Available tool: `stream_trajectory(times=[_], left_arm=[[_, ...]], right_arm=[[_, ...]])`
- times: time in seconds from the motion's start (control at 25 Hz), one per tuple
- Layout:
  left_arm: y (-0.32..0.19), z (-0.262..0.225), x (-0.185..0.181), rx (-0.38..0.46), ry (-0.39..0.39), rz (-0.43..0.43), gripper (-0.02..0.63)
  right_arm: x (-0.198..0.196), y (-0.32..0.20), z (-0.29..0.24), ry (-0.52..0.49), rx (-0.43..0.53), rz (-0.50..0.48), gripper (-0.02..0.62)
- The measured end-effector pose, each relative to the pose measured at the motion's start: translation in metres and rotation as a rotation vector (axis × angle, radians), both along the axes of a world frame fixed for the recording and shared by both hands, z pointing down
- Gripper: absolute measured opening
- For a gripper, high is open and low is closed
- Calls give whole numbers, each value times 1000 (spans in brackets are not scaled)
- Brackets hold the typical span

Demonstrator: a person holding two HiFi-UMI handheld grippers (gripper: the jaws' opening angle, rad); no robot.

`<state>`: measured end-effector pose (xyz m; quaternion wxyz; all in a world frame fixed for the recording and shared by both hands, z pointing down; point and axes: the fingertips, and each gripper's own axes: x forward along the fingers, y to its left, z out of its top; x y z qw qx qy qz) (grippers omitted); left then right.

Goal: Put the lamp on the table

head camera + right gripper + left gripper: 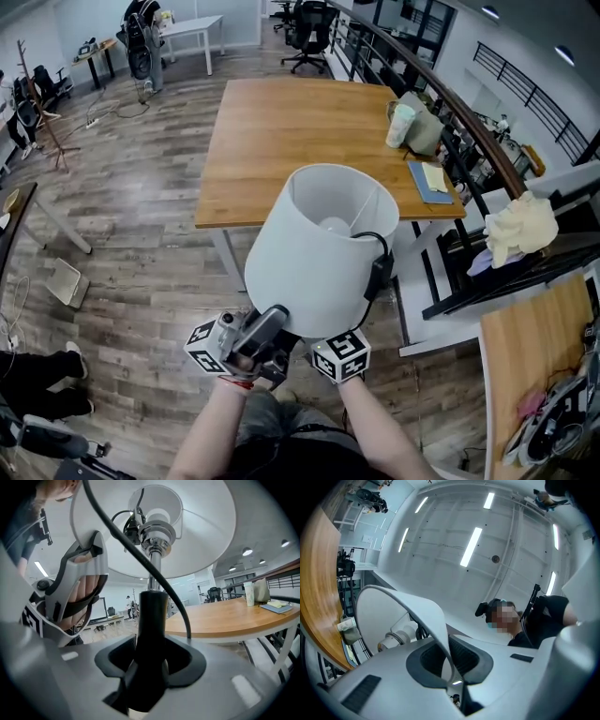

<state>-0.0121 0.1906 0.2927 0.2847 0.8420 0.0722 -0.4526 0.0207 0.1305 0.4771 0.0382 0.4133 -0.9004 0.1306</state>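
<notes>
The lamp has a white shade (323,253), a black stem (151,616) and a black cord (159,578); I carry it above the floor, short of the wooden table (281,141). My left gripper (274,326) points upward, shut on the shade's lower rim (440,634), which runs between its jaws (451,667). In the head view my right gripper (342,339) sits under the shade. In its own view it (150,660) is shut on the stem. The bulb (396,639) shows inside the shade.
A cup (401,124), a grey bag and a blue notebook (429,181) lie on the table's right side. A black railing (450,112) runs along its right. Office chairs (309,33) stand behind it, and another wooden desk (530,347) is at the near right.
</notes>
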Motion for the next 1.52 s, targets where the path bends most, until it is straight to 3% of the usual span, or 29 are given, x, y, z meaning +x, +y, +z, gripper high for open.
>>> stream_trajectory(times=[0.32, 0.8, 1.24, 1.52], left_arm=[[-61, 5, 10, -17, 10, 12, 9], [-199, 7, 22, -21, 13, 120, 5], [-316, 10, 24, -43, 16, 168, 3], [-358, 17, 23, -36, 4, 175, 3]], right_arm=[[11, -59, 7, 8, -9, 4, 193], [23, -195, 11, 29, -43, 72, 193], [27, -309, 15, 33, -62, 118, 193], [24, -353, 22, 28, -60, 118, 193]])
